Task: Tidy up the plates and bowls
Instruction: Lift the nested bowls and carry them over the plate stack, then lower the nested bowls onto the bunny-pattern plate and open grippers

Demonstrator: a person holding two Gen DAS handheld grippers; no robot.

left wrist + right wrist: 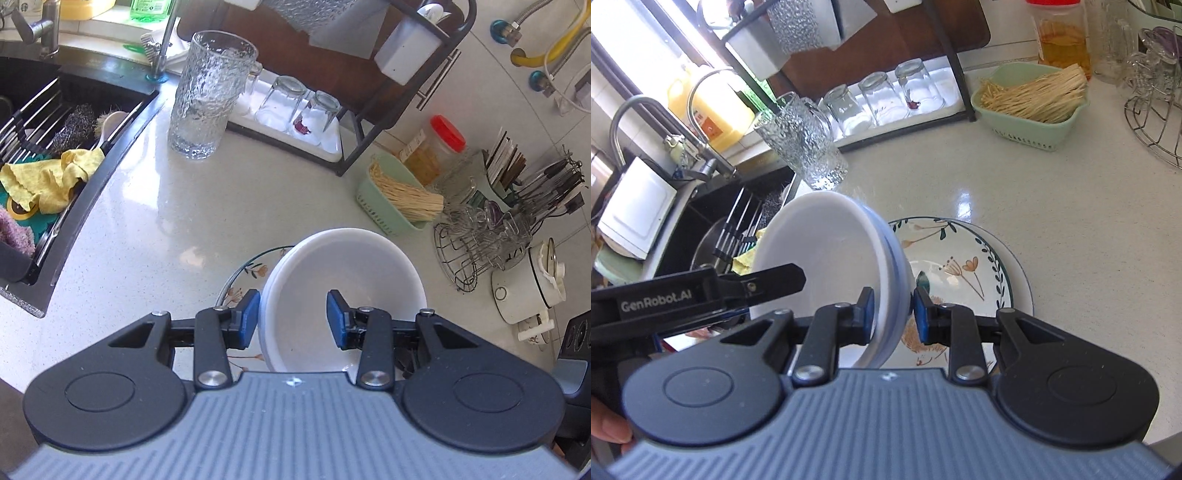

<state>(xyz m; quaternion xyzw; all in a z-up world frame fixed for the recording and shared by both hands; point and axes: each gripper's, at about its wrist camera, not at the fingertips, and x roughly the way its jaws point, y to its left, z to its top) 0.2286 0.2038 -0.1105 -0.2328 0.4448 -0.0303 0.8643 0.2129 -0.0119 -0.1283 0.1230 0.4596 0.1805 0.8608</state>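
Observation:
A stack of white bowls (351, 273) (820, 251) hangs tilted just above a flowered plate (251, 269) (960, 266), which lies on a plain white plate (1021, 280) on the counter. My right gripper (894, 314) is shut on the stack's near rim, one blue pad inside and one outside. My left gripper (291, 319) holds the opposite rim, its left pad against the outer wall and its right pad inside the bowl. One of the left gripper's fingers (768, 282) shows across the bowl in the right wrist view.
A tall textured glass (210, 96) stands near the sink (74, 206), which holds a yellow cloth and brushes. Behind are a rack with upturned glasses (295, 107), a green basket of noodles (395, 199), a wire glass rack (480, 243) and a white pot (528, 288).

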